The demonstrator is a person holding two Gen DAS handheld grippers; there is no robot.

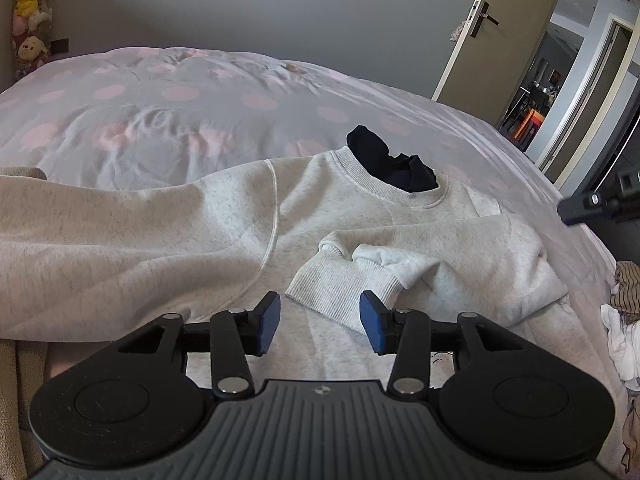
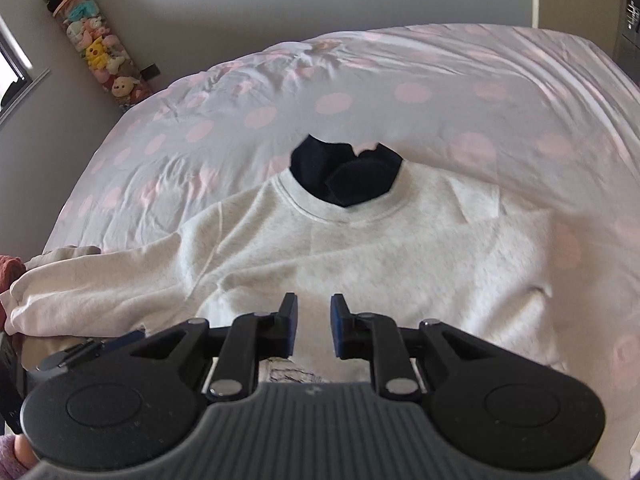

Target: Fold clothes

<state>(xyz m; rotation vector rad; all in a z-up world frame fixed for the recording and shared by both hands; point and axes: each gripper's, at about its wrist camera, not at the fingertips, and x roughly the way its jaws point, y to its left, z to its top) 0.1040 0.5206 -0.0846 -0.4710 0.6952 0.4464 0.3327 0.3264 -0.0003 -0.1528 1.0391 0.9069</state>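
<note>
Pale grey fleece sweatshirt (image 1: pixel 224 224) flat on the bed – one sleeve's ribbed cuff (image 1: pixel 340 292) folded across, just beyond the released left fingers (image 1: pixel 320 322); right fingers (image 2: pixel 314 326) released too – pinch only the cuff layer.

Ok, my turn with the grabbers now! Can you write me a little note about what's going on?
Left gripper: open, holding nothing, just short of the folded-in sleeve's cuff.
Right gripper: open, holding nothing, over the sweatshirt's lower middle.
Grey sweatshirt: flat on the spotted bed, something dark in the collar.
Done: one sleeve folded across the chest.
Left: the other sleeve, lying out to the side, then fold the body.
</note>
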